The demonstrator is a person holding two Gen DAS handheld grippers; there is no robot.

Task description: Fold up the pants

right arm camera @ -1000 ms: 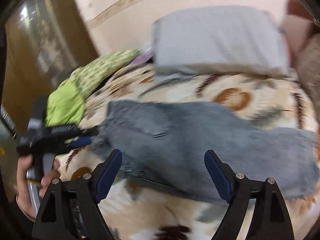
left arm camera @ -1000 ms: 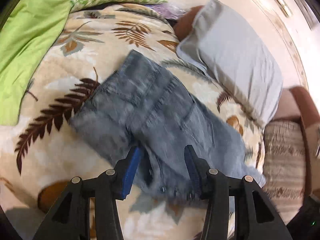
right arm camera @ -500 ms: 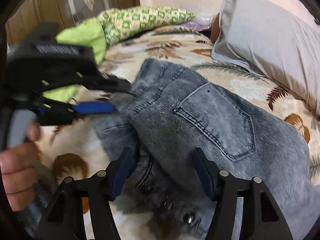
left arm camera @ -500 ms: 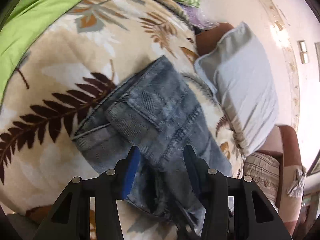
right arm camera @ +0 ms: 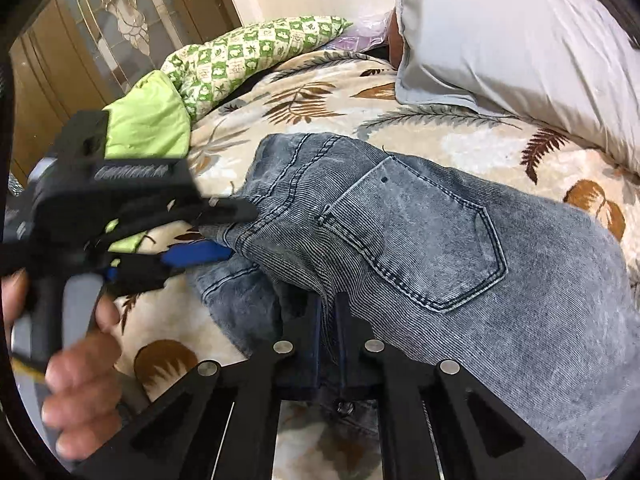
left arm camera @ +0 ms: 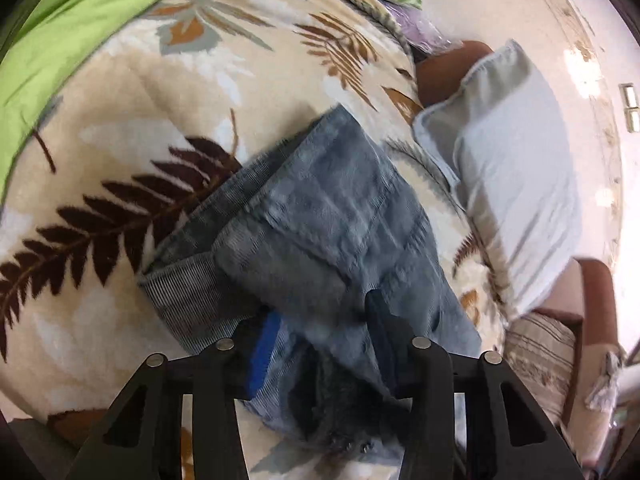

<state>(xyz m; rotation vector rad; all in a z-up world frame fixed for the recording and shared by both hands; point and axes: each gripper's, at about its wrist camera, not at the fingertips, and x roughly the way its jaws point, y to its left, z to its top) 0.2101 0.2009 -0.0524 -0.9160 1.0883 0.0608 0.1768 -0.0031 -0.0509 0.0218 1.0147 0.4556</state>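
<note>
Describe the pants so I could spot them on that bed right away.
Start at the bed's leaf-print blanket, with a pale grey pillow at its far edge and green bedding to one side. The pants lie rumpled mid-blanket. They alone are faded blue-grey denim, with a stitched back pocket facing up.
</note>
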